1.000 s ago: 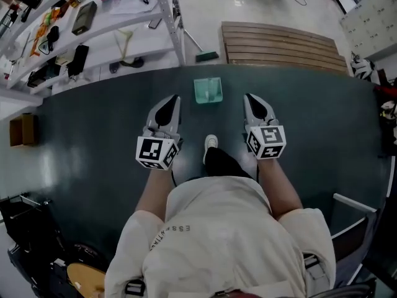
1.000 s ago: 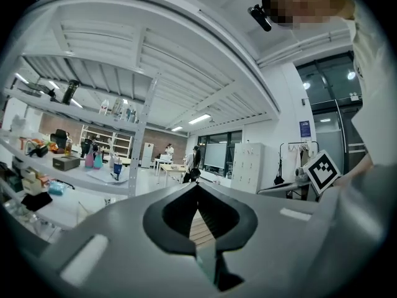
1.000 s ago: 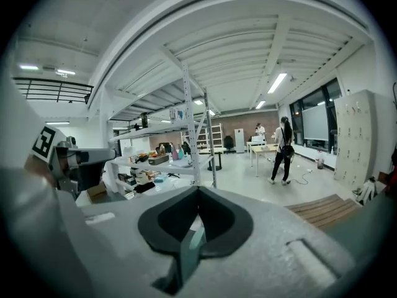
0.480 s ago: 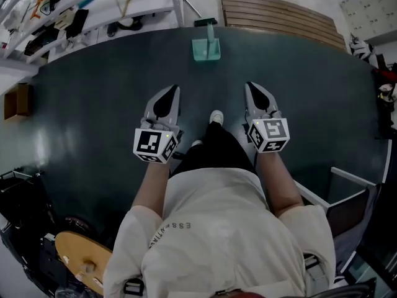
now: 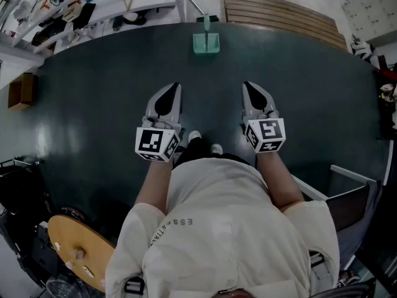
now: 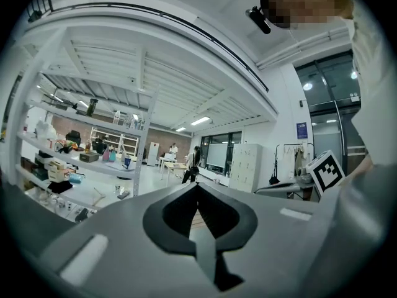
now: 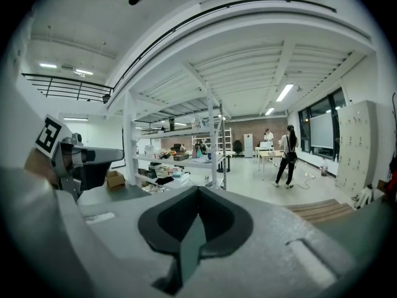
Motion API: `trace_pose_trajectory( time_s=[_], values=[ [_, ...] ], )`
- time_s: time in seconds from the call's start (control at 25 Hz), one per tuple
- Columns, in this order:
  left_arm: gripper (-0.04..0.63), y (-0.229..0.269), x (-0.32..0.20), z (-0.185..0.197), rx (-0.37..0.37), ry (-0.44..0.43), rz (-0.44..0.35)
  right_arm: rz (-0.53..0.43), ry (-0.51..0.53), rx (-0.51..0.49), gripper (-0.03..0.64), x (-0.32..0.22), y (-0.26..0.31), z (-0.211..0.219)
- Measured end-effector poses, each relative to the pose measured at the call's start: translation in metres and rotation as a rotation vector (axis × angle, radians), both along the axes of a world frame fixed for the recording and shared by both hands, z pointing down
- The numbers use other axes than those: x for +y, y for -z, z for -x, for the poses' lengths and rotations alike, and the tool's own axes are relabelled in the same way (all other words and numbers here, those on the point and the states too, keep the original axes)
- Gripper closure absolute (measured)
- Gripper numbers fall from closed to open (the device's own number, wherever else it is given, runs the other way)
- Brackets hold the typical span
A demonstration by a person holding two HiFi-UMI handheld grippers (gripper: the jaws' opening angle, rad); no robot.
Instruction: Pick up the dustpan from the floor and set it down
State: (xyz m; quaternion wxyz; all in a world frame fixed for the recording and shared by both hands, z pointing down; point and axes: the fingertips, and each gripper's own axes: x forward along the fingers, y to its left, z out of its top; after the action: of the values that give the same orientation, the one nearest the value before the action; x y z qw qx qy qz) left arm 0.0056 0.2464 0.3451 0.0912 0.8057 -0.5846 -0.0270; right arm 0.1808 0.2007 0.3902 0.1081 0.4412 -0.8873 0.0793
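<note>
The dustpan (image 5: 206, 43) sits higher in the head view than a second ago. It lies on the dark mat (image 5: 93, 110) at 12 o'clock, its handle running on toward 12, well ahead of my left gripper (image 5: 172, 89) and right gripper (image 5: 249, 87) and about midway between them. Each gripper view shows jaws closed together on nothing.

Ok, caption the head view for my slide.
Both shut and empty, the left gripper and right gripper point toward the teal dustpan sitting ahead on the dark floor.
</note>
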Motion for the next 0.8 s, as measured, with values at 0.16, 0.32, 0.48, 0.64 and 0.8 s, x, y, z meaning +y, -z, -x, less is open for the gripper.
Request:
trace_pose_trajectory(
  time_s=[0.16, 0.32, 0.48, 0.64, 0.8],
  values=[
    [0.588, 0.003, 0.017, -0.019, -0.008, 0.001, -0.008, -0.044, 0.035, 0.01, 0.626, 0.022, 0.012, -0.012],
    [0.586, 0.0, 0.031, -0.036, -0.011, -0.005, -0.008, -0.034, 0.041, 0.016, 0.626, 0.031, 0.01, -0.025],
    [0.588, 0.003, 0.04, -0.046, -0.015, -0.005, -0.008, -0.001, 0.039, 0.001, 0.626, 0.037, 0.007, -0.034],
    [0.586, 0.003, 0.045, -0.045, -0.022, 0.004, -0.013, 0.033, 0.025, -0.046, 0.626, 0.039, 0.003, -0.035],
    [0.588, 0.001, 0.051, -0.044, -0.011, 0.015, -0.013, 0.042, 0.013, -0.047, 0.626, 0.042, 0.0, -0.04]
  ],
)
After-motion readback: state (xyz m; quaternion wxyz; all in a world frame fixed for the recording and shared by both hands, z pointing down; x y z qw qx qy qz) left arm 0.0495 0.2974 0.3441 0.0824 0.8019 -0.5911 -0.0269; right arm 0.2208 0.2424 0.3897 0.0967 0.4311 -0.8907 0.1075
